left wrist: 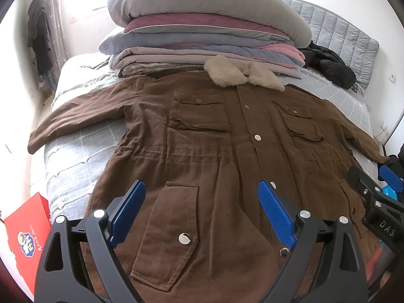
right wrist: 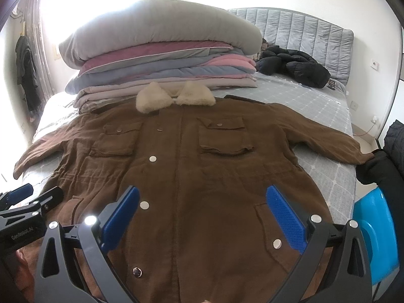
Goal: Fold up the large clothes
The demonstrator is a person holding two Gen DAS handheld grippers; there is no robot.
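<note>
- Your brown coat (left wrist: 202,136) lies face up and spread flat on the bed (left wrist: 75,156), its long axis running straight away from you: hem under your fingers, cream fleece collar (left wrist: 242,73) at the far end against the stack of folded quilts (left wrist: 202,32)
- Your left gripper (left wrist: 202,209) hovers over the lower left front with its fingers spread wide, holding nothing; the left hip pocket (left wrist: 166,234) sits between them
- Your right gripper (right wrist: 203,217) hovers over the lower right front, fingers equally wide and empty
- Both sleeves stretch out sideways, the left sleeve (left wrist: 75,118) toward the bed's left edge, the right sleeve (right wrist: 328,139) toward the right edge
- Each sleeve lies forward and outward of the same-side gripper, so each hand is nearer its own sleeve
- Folding looks not yet begun; bringing a sleeve across the chest seems the likely opening
</note>
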